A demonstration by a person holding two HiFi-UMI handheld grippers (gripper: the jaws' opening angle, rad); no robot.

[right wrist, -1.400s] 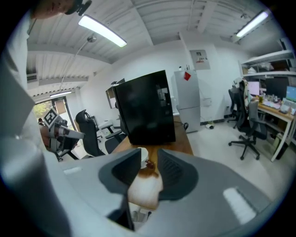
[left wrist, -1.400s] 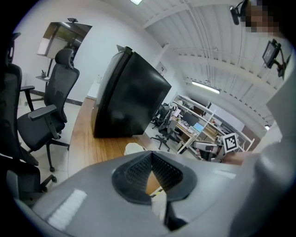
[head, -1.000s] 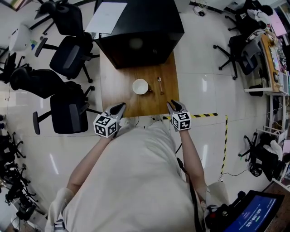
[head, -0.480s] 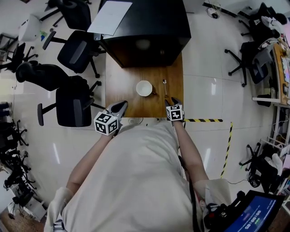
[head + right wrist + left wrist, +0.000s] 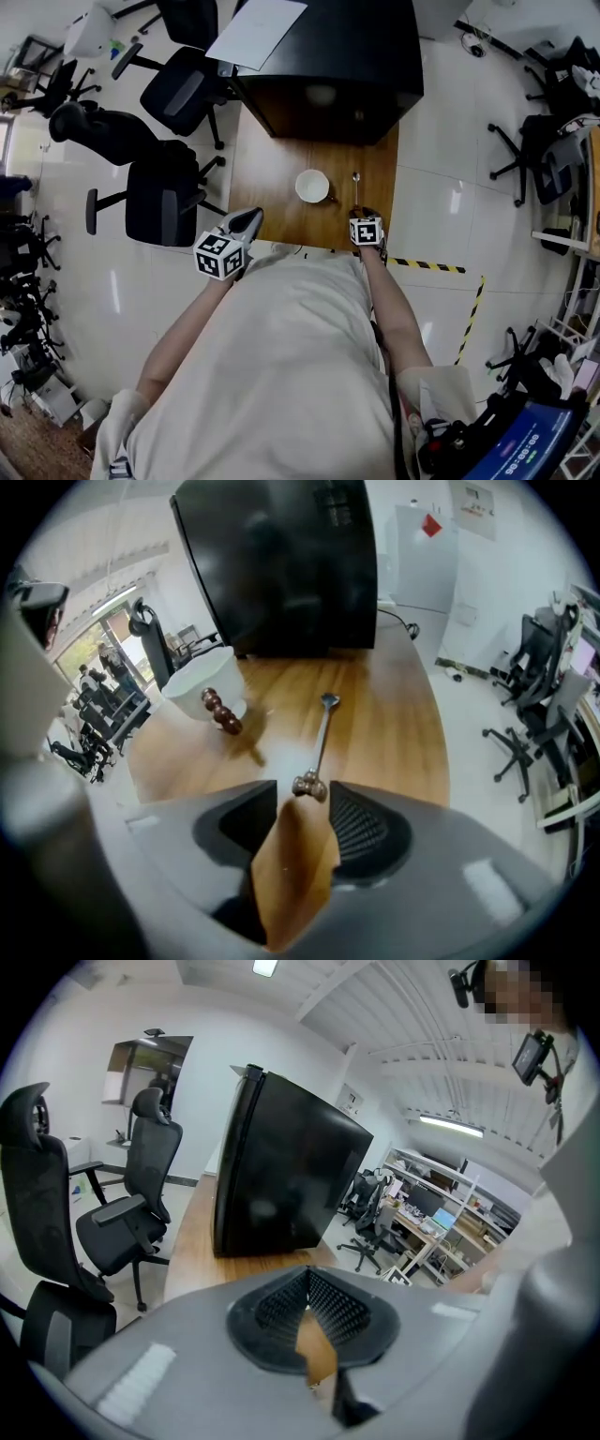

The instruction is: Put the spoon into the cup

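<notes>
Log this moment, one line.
phase: pre-grasp | right gripper: open, jaws at spoon handle end | left gripper: shut, empty | spoon: on table, right of cup

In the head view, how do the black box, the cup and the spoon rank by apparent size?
1. Black box, largest by far.
2. Cup.
3. Spoon, about as long as the cup is wide, but far thinner.

Wooden table [image 5: 269, 178], cup [image 5: 312, 186], spoon [image 5: 356, 185], black box [image 5: 328, 66]
</notes>
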